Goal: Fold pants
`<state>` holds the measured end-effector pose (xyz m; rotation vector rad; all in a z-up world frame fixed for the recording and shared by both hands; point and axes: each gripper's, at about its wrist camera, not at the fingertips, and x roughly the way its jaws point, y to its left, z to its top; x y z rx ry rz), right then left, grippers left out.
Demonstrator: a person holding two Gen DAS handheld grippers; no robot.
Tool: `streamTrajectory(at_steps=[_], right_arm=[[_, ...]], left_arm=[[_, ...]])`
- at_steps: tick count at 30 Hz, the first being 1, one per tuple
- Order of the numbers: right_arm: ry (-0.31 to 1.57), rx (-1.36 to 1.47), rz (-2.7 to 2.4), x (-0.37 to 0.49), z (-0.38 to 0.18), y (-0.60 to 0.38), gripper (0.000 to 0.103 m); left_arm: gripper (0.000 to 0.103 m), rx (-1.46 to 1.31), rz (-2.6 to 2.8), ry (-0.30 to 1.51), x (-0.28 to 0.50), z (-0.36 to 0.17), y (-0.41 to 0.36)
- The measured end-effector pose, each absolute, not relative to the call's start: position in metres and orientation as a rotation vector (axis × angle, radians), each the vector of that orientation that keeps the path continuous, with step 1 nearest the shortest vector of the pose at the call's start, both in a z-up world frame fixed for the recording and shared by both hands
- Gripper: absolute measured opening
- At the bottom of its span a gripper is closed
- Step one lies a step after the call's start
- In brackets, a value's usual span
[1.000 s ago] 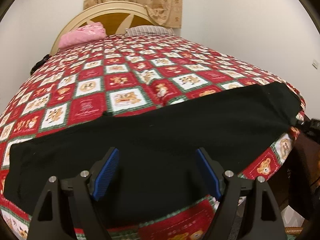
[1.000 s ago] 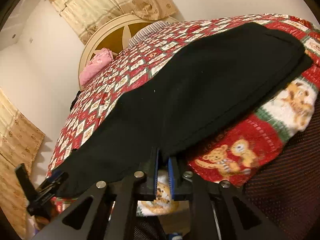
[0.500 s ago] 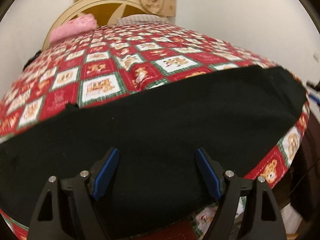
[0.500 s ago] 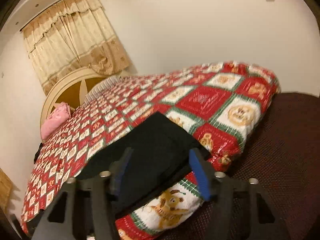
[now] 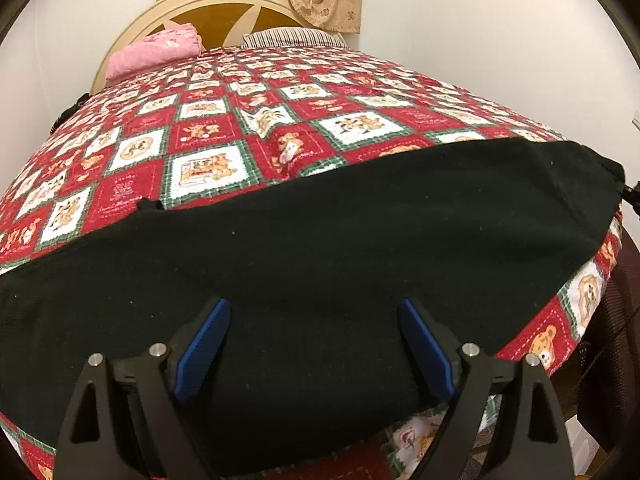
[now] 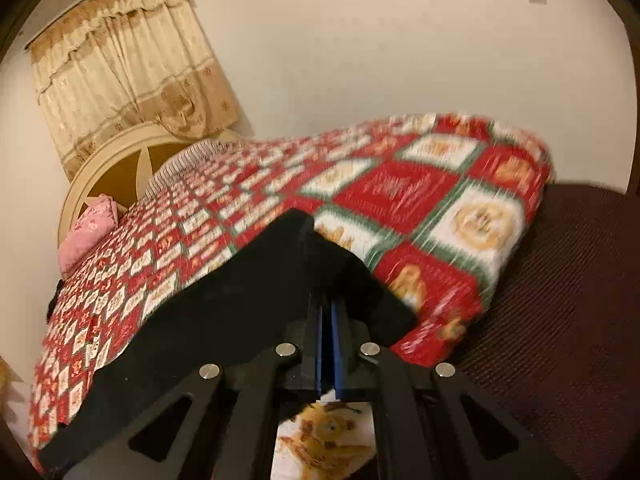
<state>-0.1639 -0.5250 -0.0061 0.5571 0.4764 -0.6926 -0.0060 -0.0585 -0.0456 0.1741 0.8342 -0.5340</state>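
Observation:
Black pants (image 5: 320, 248) lie flat in a long strip across the near edge of a bed. My left gripper (image 5: 314, 320) is open, its blue pads (image 5: 200, 344) spread over the near edge of the pants, holding nothing. In the right wrist view, the pants (image 6: 224, 304) run off to the left, and my right gripper (image 6: 326, 312) is shut on their right end, at the corner near the bed's edge. The view is motion-blurred.
The bed has a red, white and green bear-patterned quilt (image 5: 248, 128). A pink pillow (image 5: 152, 52) and a striped pillow (image 5: 292, 38) lie by the cream headboard (image 5: 224, 4). A dark chair (image 6: 560, 300) stands to the right of the bed.
My right gripper opened, moved to the right end of the pants and shut on it. My left gripper moved closer over the pants, still open.

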Motion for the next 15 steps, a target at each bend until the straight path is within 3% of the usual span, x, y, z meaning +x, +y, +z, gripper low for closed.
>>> streamTrajectory(at_steps=[5, 8, 11, 15], right_arm=[[0.533, 0.567, -0.661, -0.166, -0.029, -0.541, 0.004], [0.548, 0.568, -0.641, -0.167, -0.019, -0.543, 0.011], [0.406, 0.625, -0.724, -0.186, -0.002, -0.538, 0.02], [0.368, 0.348, -0.712, -0.162, 0.027, -0.494, 0.019]], left_arm=[[0.09, 0.179, -0.537, 0.839, -0.006, -0.045, -0.06], [0.09, 0.173, -0.547, 0.841, -0.007, -0.042, -0.058], [0.09, 0.162, -0.555, 0.802, -0.009, -0.034, -0.056], [0.09, 0.196, -0.531, 0.736, -0.011, -0.027, -0.06]])
